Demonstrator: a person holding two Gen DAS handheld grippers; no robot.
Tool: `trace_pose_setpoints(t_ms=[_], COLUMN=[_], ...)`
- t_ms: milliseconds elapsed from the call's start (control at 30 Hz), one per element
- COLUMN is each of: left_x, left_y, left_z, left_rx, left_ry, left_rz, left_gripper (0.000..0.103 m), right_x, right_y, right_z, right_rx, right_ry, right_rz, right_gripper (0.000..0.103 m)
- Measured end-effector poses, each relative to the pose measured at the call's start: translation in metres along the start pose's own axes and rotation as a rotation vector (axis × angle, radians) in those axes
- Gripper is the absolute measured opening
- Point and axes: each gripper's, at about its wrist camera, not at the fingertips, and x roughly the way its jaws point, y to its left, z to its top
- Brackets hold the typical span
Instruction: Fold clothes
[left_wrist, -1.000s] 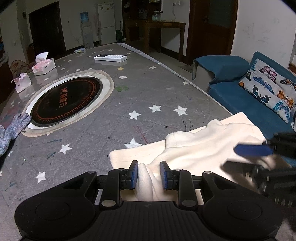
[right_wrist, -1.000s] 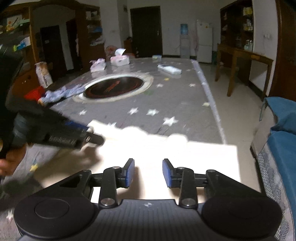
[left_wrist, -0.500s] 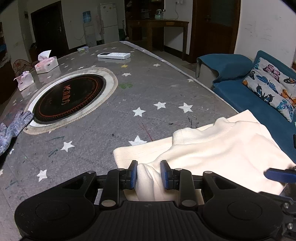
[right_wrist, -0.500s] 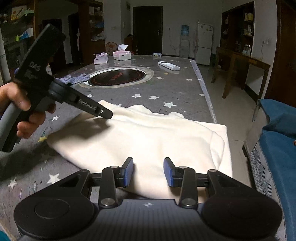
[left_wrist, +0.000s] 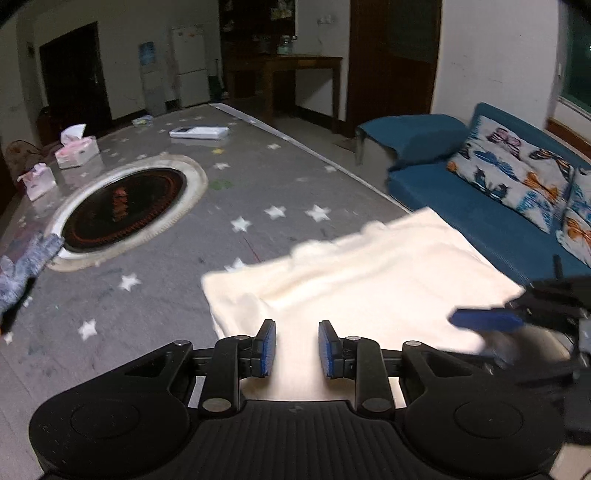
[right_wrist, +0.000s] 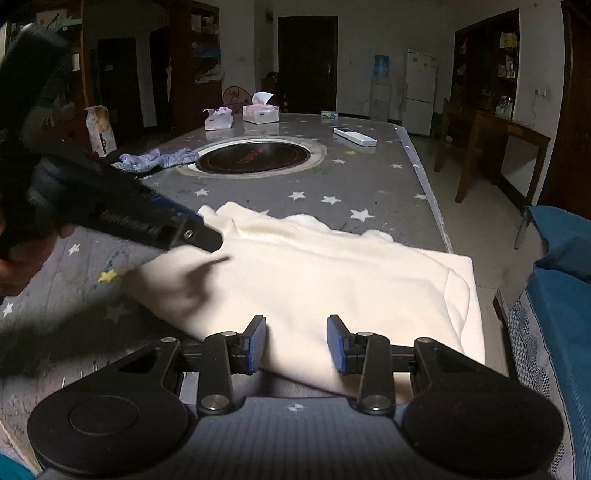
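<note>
One cream garment (right_wrist: 325, 280) lies folded at table (left_wrist: 177, 254) corner nearest sofa (left_wrist: 461, 199). L gripper (left_wrist: 296, 349) over it, jaws narrow & closing, nothing pinched. R gripper (right_wrist: 296, 343) jaws apart above near edge, not gripping. Induction plate (right_wrist: 255, 157) & remote (right_wrist: 354, 136) well behind.

- The left gripper (left_wrist: 296, 349) is hovering at six o'clock over the cream garment (left_wrist: 354, 280), its jaws closing with no fold pinched between them.
- The garment is lying on the star-patterned table (left_wrist: 258, 192).
- The right gripper (left_wrist: 487, 319) is reaching in, blurred, at four o'clock over the garment's edge.
- A round black burner (left_wrist: 123, 210) is sitting at ten o'clock.
- A blue sofa (left_wrist: 461, 206) is standing at two o'clock.
</note>
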Motion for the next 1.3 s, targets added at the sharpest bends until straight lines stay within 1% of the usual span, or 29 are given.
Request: trace_pose_setpoints(t_ms=[167, 367, 467, 567, 700, 767, 833, 867, 900, 933, 1033, 1067, 1133, 1233, 1300], left_x=[-0.008, -0.012, -0.014, -0.019, -0.025, -0.029, -0.032, -0.033, -0.035, -0.036, -0.041, -0.043, -0.045, -0.05, -0.052], left_y=[-0.005, -0.008, -0.007, -0.009, -0.011, -0.013, -0.015, -0.016, -0.018, -0.019, -0.023, -0.024, -0.026, -0.028, -0.028], left_z=[-0.017, -0.029, -0.028, -0.028, -0.031, -0.033, -0.036, -0.037, -0.038, -0.039, -0.043, -0.045, -0.048, -0.053, -0.056], left_rx=[0.002, -0.006, -0.026, -0.037, -0.059, -0.07, -0.075, -0.075, -0.075, -0.075, -0.08, -0.081, -0.087, -0.1, -0.107], left_ry=[0.006, 0.009, 0.012, 0.009, 0.008, 0.008, 0.008, 0.008, 0.008, 0.007, 0.005, 0.005, 0.005, 0.008, 0.01], left_rz=[-0.006, -0.004, 0.002, 0.005, 0.008, 0.009, 0.012, 0.014, 0.015, 0.015, 0.016, 0.017, 0.021, 0.029, 0.031], left_gripper=[0.025, 0.025, 0.026, 0.026, 0.026, 0.028, 0.032, 0.033, 0.036, 0.039, 0.044, 0.045, 0.05, 0.057, 0.058], right_x=[-0.02, -0.02, -0.022, -0.03, -0.032, -0.033, -0.034, -0.035, -0.036, -0.038, -0.042, -0.043, -0.045, -0.049, -0.05], right_y=[-0.007, -0.029, -0.034, -0.031, -0.025, -0.023, -0.022, -0.021, -0.02, -0.019, -0.015, -0.013, -0.01, -0.007, -0.005], right_z=[-0.003, -0.018, -0.025, -0.023, -0.025, -0.027, -0.029, -0.029, -0.029, -0.029, -0.03, -0.031, -0.032, -0.034, -0.035], right_rx=[0.022, 0.086, 0.122, 0.115, 0.117, 0.127, 0.14, 0.144, 0.148, 0.152, 0.149, 0.15, 0.151, 0.162, 0.165], right_ry=[-0.026, 0.003, 0.009, -0.008, -0.005, 0.0, 0.002, 0.0, -0.001, -0.003, -0.006, -0.007, -0.008, -0.01, -0.007], right_rz=[-0.024, -0.088, -0.079, -0.079, -0.064, -0.062, -0.058, -0.059, -0.059, -0.06, -0.06, -0.062, -0.066, -0.071, -0.074], right_gripper=[0.036, 0.036, 0.035, 0.035, 0.035, 0.036, 0.036, 0.039, 0.044, 0.046, 0.048, 0.052, 0.054, 0.062, 0.065])
